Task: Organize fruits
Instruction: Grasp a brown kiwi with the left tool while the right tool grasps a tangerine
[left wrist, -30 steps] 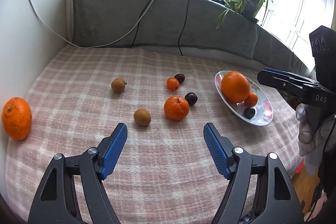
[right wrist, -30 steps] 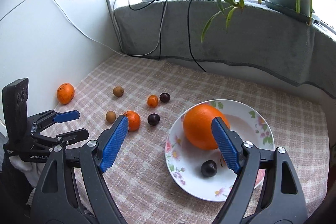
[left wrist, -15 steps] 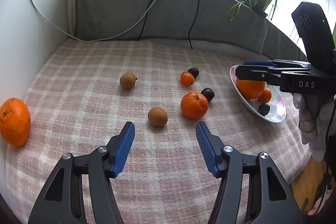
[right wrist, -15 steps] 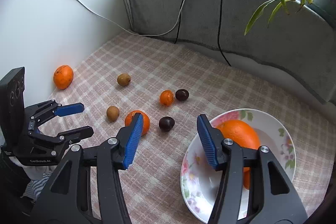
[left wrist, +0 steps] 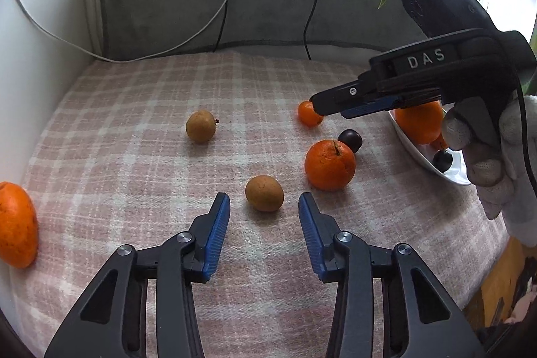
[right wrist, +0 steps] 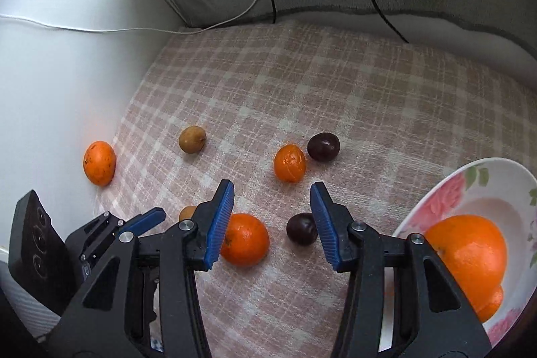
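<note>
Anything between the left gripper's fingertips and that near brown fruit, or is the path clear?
Only bare plaid cloth. In the left wrist view the left gripper is open, with the near brown fruit just ahead of the gap between its fingers and nothing in the way.

The right gripper (right wrist: 272,210), fingers (right wrist: 221,220) spread apart, hovers over a plaid-covered table (right wrist: 302,96). Between them lie a mandarin (right wrist: 246,240) and a dark plum (right wrist: 300,234). Farther off sit a small orange (right wrist: 289,163) and another plum (right wrist: 323,146). A floral plate (right wrist: 470,187) at right holds a large orange (right wrist: 470,250).
</note>
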Available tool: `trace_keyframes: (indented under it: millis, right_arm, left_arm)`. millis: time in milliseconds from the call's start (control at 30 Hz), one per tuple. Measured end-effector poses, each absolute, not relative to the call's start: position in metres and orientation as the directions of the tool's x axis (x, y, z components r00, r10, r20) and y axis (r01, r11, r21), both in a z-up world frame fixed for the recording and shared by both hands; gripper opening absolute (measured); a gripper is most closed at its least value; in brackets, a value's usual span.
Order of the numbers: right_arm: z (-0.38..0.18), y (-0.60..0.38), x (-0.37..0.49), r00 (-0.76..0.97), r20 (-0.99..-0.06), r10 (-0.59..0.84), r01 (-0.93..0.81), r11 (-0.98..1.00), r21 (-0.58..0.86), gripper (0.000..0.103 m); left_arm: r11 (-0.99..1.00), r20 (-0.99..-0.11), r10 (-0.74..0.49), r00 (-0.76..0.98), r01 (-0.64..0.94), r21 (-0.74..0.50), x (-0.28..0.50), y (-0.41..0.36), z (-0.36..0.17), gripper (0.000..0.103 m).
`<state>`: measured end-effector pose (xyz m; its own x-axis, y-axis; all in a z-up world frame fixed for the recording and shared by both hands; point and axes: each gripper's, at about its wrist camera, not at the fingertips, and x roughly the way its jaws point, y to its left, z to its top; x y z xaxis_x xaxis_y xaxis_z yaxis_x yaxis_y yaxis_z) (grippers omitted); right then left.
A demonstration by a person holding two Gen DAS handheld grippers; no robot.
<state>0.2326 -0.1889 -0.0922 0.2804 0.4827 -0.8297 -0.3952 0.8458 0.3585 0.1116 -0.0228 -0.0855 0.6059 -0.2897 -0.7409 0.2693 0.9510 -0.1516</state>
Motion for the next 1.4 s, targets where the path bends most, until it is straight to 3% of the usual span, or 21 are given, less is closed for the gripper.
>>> trace_keyframes:
  millis: [600, 767, 1400]
  right_arm:
    - [-0.107, -0.171, 0.258, 0.278, -0.861, 0.426, -0.331, 0.884, 0.33, 0.039]
    - [-0.109, -0.163, 0.256, 0.29, -0.873, 0.392, -0.343, 0.894, 0.288, 0.025]
    - [-0.098, -0.177, 0.239, 0.301, -0.839, 0.454, -0.371, 0.866, 0.336, 0.023]
  left_arm:
    - [0.933, -0.76, -0.34, 0.554, 0.297, -0.202, 0.14, -0.027, -0.104, 0.031]
    - [0.936, -0.768, -0.33, 0.549, 0.294, -0.191, 0.15, -0.031, -0.111, 0.027]
    - [0.937, -0.74, -0.342, 0.58, 0.27, -0.221, 0.139, -0.021, -0.097, 0.026]
